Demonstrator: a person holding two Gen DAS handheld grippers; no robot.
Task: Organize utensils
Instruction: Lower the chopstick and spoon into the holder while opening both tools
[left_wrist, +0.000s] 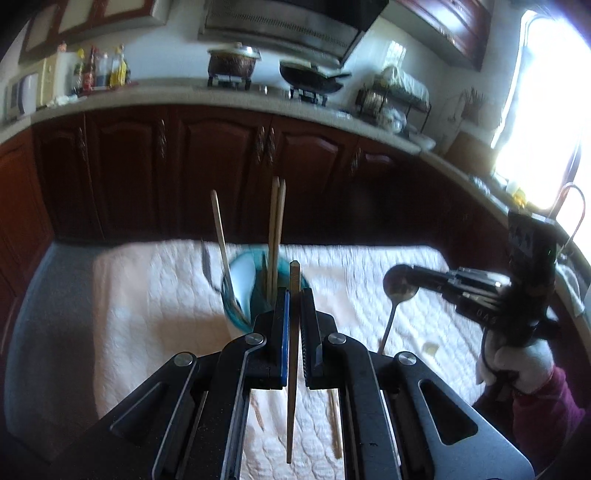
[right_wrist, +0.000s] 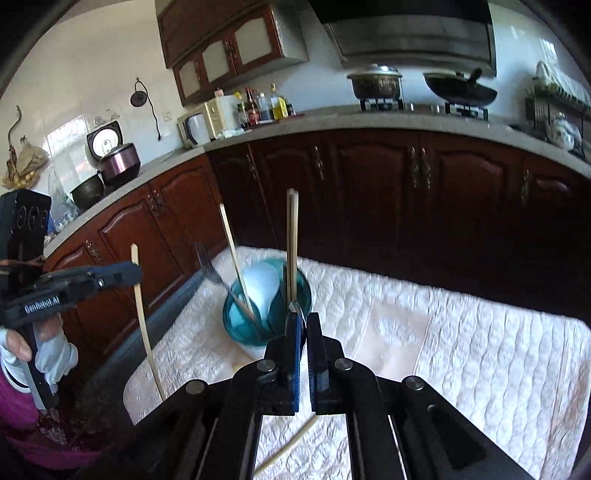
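Teal glass holder (left_wrist: 240, 295) stands on the white quilted cloth (left_wrist: 147, 295) and is your landmark: it already carries a fork (right_wrist: 208, 267), a single chopstick (right_wrist: 236, 258) and an upright pair of chopsticks (left_wrist: 276, 229). You are mid-delivery with both hands. Your left claw (left_wrist: 294, 291) is pinched on a wooden chopstick (left_wrist: 293, 369), which runs upright between the pads, its top just in front of the holder's rim. Your right claw (right_wrist: 306, 325) is pressed together on a metal spoon (left_wrist: 397, 291), bowl up and handle hanging down, to the right of the holder and apart from it. One more chopstick (right_wrist: 288, 446) lies on the cloth on the near side of the holder, not yet collected. Next, I judge, you carry each piece over the holder's mouth, tip it so the lower end clears the rim, and only then ease the pads apart. Go one hand at a time, since the mouth is narrow and already crowded.
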